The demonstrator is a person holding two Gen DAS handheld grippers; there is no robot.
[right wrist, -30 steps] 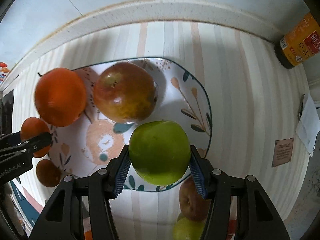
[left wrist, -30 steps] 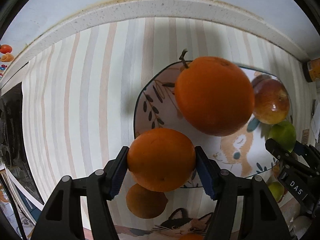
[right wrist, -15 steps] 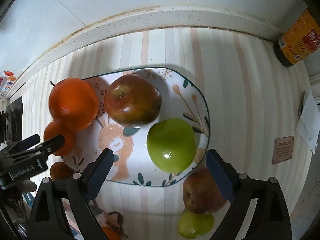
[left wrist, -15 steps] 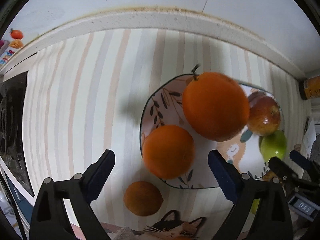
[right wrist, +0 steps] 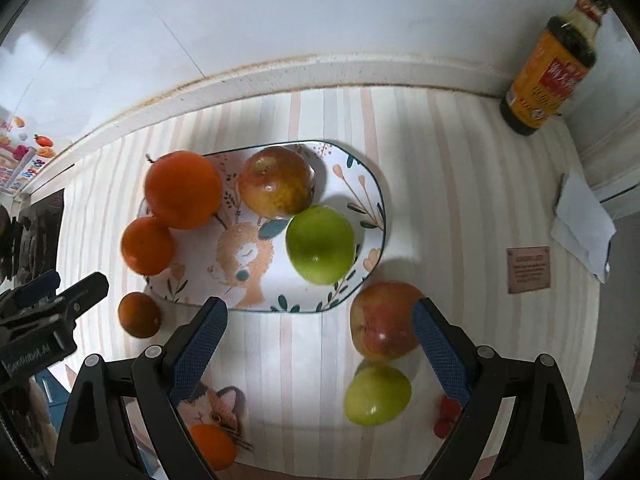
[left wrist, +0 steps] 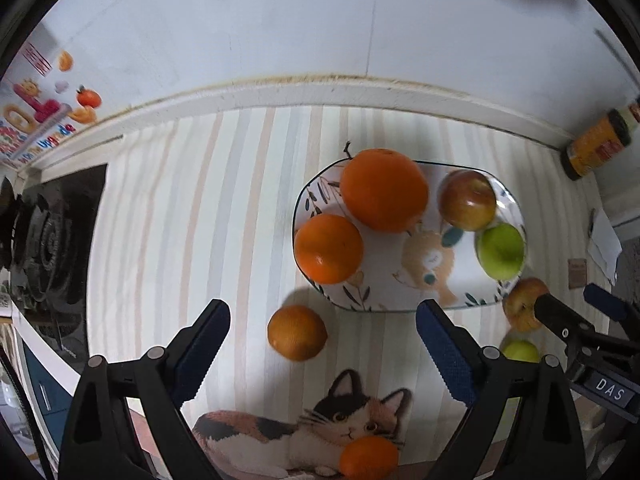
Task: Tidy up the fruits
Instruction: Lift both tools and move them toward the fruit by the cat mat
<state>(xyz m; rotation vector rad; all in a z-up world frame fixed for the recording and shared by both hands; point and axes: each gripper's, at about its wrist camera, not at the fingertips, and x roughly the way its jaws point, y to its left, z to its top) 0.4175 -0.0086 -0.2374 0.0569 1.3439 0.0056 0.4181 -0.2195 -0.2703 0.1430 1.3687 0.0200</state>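
A patterned plate (left wrist: 404,280) (right wrist: 360,184) holds a big orange (left wrist: 383,189) (right wrist: 182,189), a smaller orange (left wrist: 328,249) (right wrist: 147,245), a red apple (left wrist: 467,199) (right wrist: 277,182) and a green apple (left wrist: 501,250) (right wrist: 321,244). On the striped mat lie a small orange (left wrist: 297,333) (right wrist: 138,314), another orange (left wrist: 368,456) (right wrist: 212,446), a red apple (right wrist: 380,320) (left wrist: 520,304) and a green apple (right wrist: 377,395) (left wrist: 520,350). My left gripper (left wrist: 322,344) hangs open and empty above the small orange. My right gripper (right wrist: 320,340) is open and empty, high over the plate's near edge.
A dark sauce bottle (right wrist: 548,60) stands at the back right by the wall. A folded white paper (right wrist: 584,228) and a brown card (right wrist: 528,269) lie on the right. A black stove (left wrist: 44,236) sits at the left. Small red bits (right wrist: 445,416) lie near the front.
Both grippers let go: the smaller orange and the green apple now rest on the plate. Both sets of jaws opened wide and both grippers rose away from the plate.
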